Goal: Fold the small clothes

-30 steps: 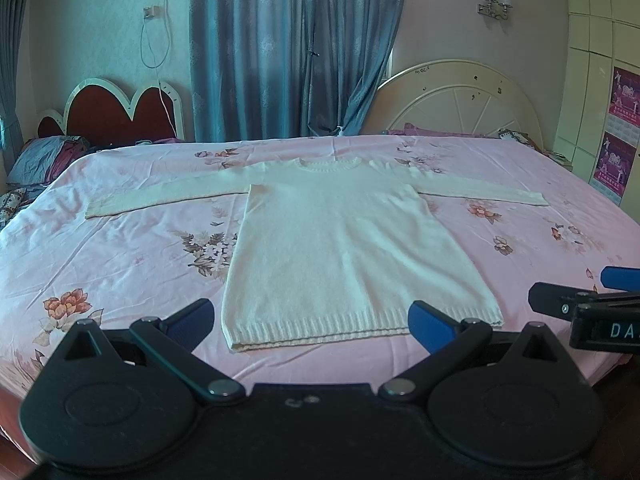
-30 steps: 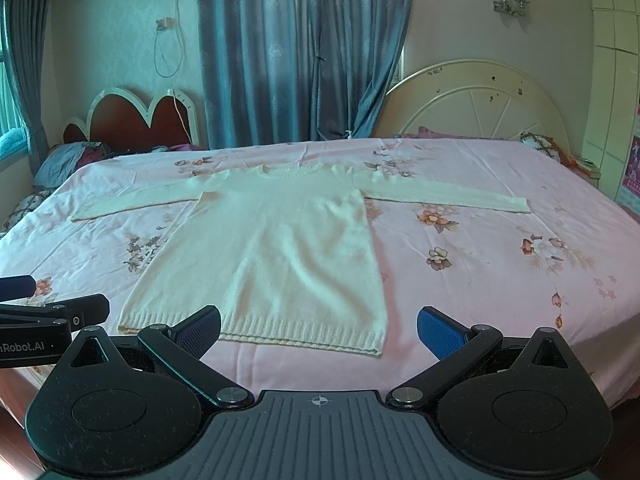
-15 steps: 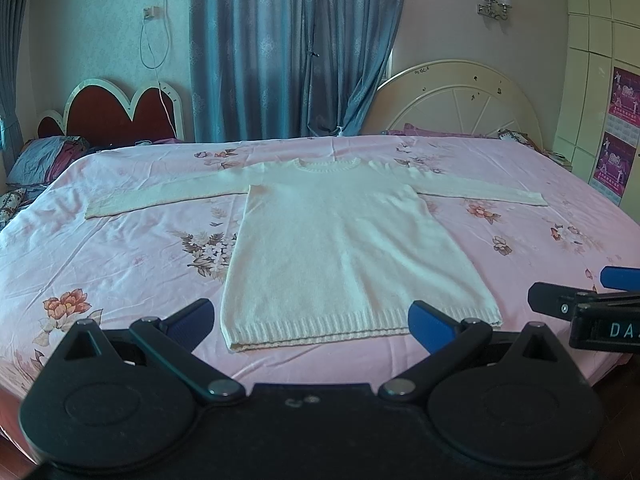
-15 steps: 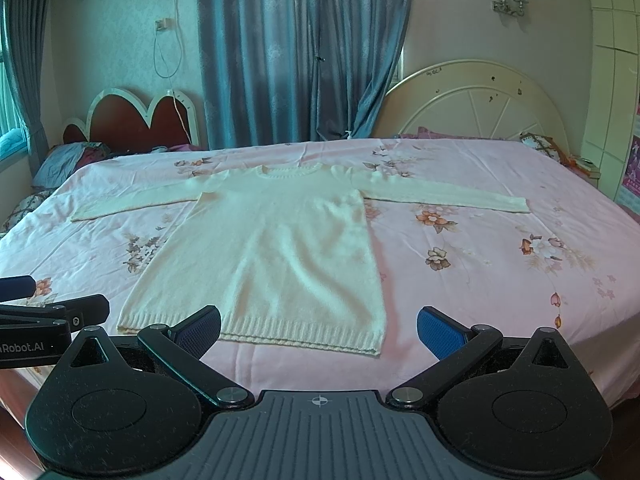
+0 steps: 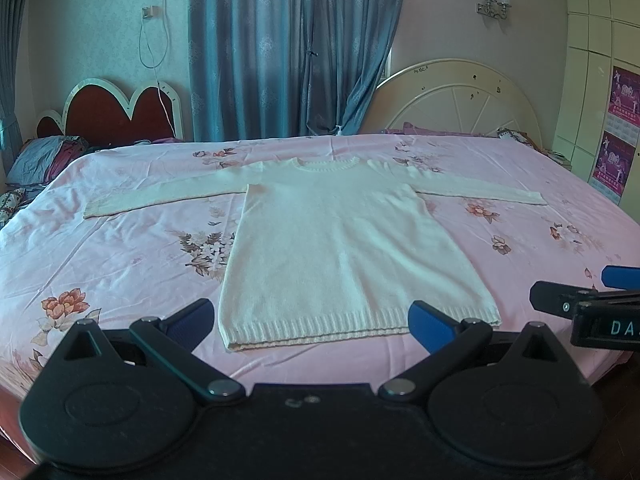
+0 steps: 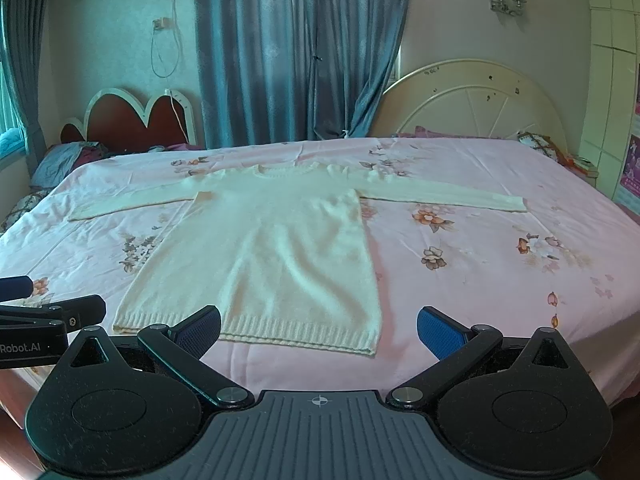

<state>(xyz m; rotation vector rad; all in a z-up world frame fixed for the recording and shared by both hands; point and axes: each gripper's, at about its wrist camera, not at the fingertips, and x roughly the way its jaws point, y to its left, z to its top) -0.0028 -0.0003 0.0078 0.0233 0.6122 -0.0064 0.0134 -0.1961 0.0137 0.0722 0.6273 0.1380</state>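
1. One wide bed (image 5: pixel 120 248) under a pink floral sheet fills most of what we see from both wrist cameras; it is the largest thing here, and everything else lies on it or stands behind it.
2. Behind it we see blue curtains (image 5: pixel 288 48), with a red scalloped headboard (image 5: pixel 116 114) to their left and a cream arched headboard (image 5: pixel 460 100) to their right.
3. Next in size, a cream knitted sweater (image 5: pixel 340 248) lies flat and unfolded on the middle of the sheet, neck toward the curtains, ribbed hem toward us, both sleeves stretched straight out to the sides.
4. We hold the left gripper (image 5: pixel 312 320) low at the near edge of the bed, fingers spread wide; in its view the blue pads (image 5: pixel 426 322) straddle the sweater's hem, though we cannot tell whether they touch it.
5. We hold the right gripper (image 6: pixel 318 328) just beside it, likewise spread wide and holding nothing; in its view the hem's right corner (image 6: pixel 370 346) sits between the fingers.
6. Each camera catches the other gripper's tip at its frame edge.
7. Smallest, a twin wall lamp (image 5: pixel 492 0) hangs high above the cream headboard.
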